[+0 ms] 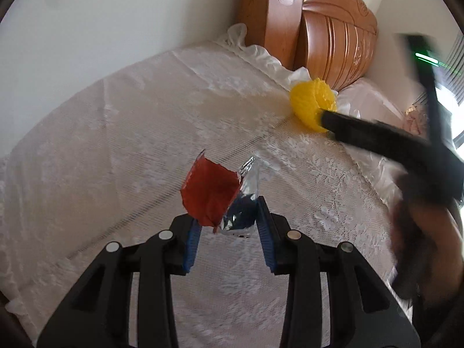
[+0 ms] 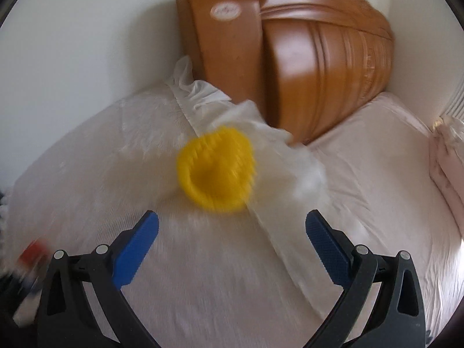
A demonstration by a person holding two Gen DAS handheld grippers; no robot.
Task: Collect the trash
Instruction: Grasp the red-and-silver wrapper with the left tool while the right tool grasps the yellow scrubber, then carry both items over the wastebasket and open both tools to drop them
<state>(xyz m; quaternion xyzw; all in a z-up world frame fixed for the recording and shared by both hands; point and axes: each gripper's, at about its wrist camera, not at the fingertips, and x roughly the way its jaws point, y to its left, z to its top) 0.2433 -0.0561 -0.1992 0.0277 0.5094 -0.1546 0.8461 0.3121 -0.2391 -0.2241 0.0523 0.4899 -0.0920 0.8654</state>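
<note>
a crumpled snack wrapper (image 1: 220, 200), red on its outer face and silver foil inside with a dark blue patch, stands on edge above a white lace bedspread, its lower end caught between two blue pads; its torn upper corner points up and away. farther across the bed, near the frilled edge of the cover and the wooden headboard, a small yellow ribbed basket (image 1: 313, 105) (image 2: 217, 171) lies tipped, its open mouth showing, blurred in the right wrist view.
</note>
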